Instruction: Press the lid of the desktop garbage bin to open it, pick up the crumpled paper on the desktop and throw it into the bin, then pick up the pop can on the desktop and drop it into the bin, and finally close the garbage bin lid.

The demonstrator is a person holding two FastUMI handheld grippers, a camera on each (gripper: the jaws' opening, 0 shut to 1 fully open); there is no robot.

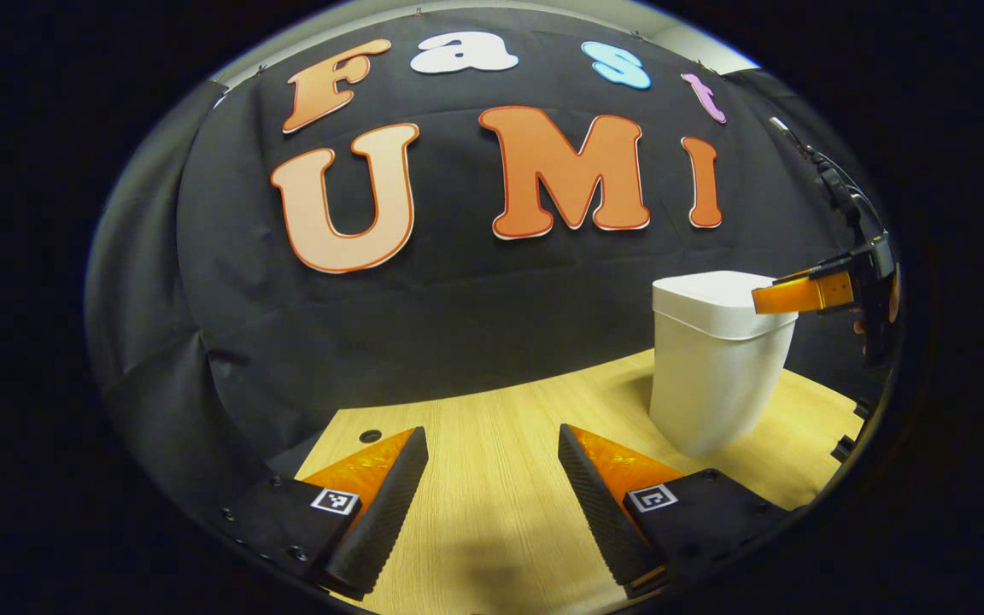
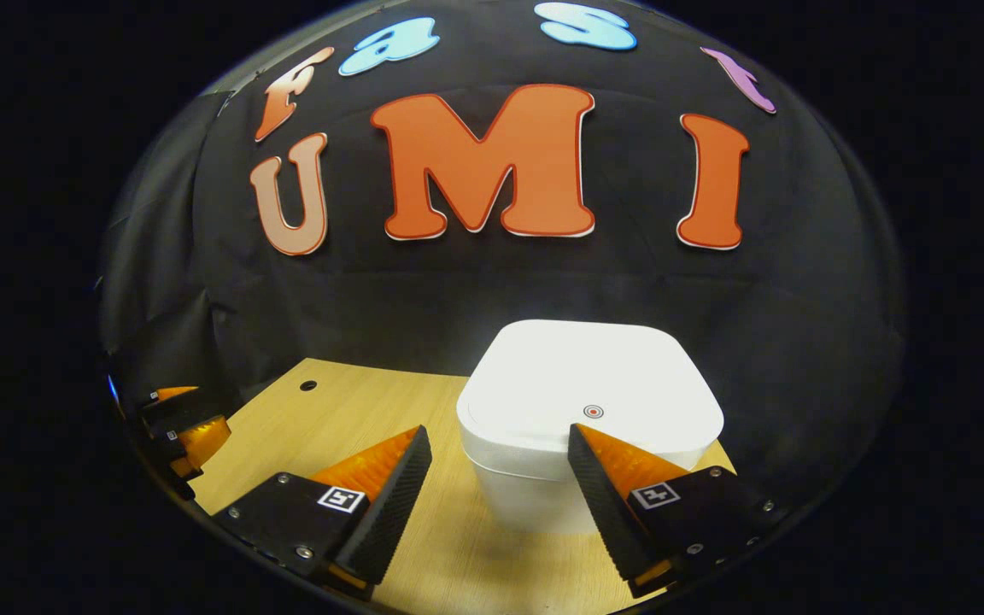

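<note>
A white desktop bin [image 1: 718, 359] stands on the wooden table at the right of the left gripper view, its lid down. My left gripper [image 1: 492, 444] is open low over the table, well left of the bin, with nothing between its fingers. The right gripper [image 1: 808, 293] shows at the far right, hovering at the bin's top edge. In the right gripper view the bin's lid [image 2: 586, 384] lies flat with a small red ring mark [image 2: 594, 411] near its front edge. My right gripper [image 2: 499, 444] is open just above and in front of the lid, one fingertip [image 2: 582, 437] beside the mark.
The wooden table [image 1: 492, 512] has a small round hole [image 1: 370, 436] near its back left corner. The black cloth wall rises close behind the bin. The left gripper [image 2: 180, 431] sits low at the left edge of the right gripper view.
</note>
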